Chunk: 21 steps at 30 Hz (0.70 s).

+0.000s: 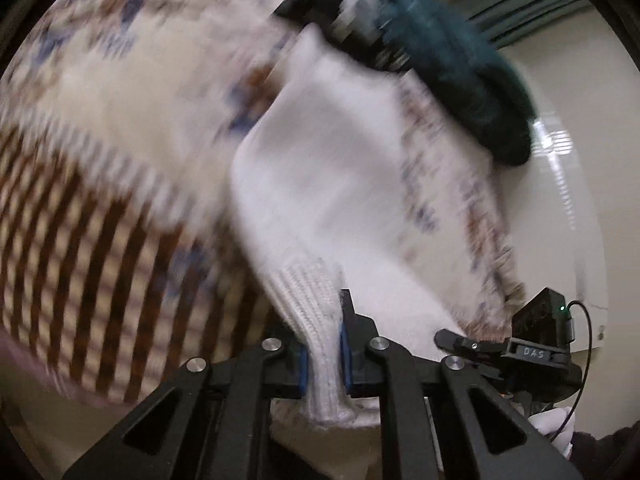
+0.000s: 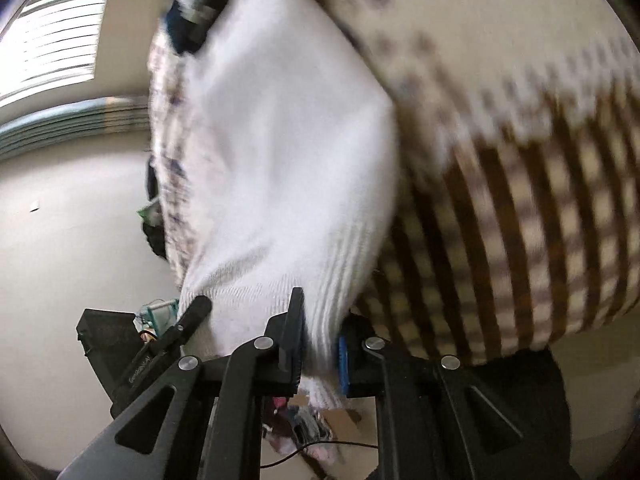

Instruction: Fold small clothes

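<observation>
A small white knitted garment [image 1: 328, 184] with a ribbed hem hangs in the air, blurred by motion. My left gripper [image 1: 324, 348] is shut on its ribbed edge. In the right wrist view the same white garment [image 2: 280, 152] hangs in front, and my right gripper [image 2: 320, 340] is shut on its ribbed hem. The other gripper's black body [image 1: 532, 344] shows at the lower right of the left wrist view, also on the garment. A patterned edge with blue and brown marks [image 1: 472, 208] runs along the garment's side.
A cream cloth with brown checks and blue-brown print [image 1: 100, 200] fills the background; it also shows in the right wrist view [image 2: 520, 220]. A dark teal fuzzy item [image 1: 460, 80] lies at the upper right. A pale wall [image 2: 60, 220] and window blinds [image 2: 48, 40] are behind.
</observation>
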Available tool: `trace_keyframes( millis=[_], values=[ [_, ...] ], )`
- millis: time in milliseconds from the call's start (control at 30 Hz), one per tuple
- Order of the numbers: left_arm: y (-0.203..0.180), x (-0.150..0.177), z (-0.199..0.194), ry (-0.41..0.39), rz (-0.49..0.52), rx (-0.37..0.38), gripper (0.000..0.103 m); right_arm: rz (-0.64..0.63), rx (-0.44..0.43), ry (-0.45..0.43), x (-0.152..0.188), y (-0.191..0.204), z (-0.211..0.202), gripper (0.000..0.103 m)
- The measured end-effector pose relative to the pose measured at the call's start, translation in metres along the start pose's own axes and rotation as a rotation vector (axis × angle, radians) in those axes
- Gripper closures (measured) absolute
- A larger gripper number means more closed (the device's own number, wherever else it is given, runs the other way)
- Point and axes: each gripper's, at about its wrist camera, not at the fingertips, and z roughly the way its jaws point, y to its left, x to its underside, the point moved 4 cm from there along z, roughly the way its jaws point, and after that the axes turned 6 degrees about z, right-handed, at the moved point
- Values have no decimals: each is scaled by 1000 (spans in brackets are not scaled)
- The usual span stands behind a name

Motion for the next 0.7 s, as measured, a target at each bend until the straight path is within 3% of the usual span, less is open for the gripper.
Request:
trace_keyframes(
  millis=[200, 367, 567, 700],
  values=[
    [-25, -101, -8, -141, 77, 67, 94, -95, -47, -138, -69, 84, -35, 89],
    [-16, -199, 30, -181, 76, 89, 93, -140, -51, -254, -168, 130, -53, 89],
    [10, -288, 109, -112, 30, 65, 92, -134, 13, -347, -293, 171, -25, 90],
    [45, -322, 160, -9, -121, 117, 81, -83, 62, -312, -361, 177, 16, 85]
  ],
)
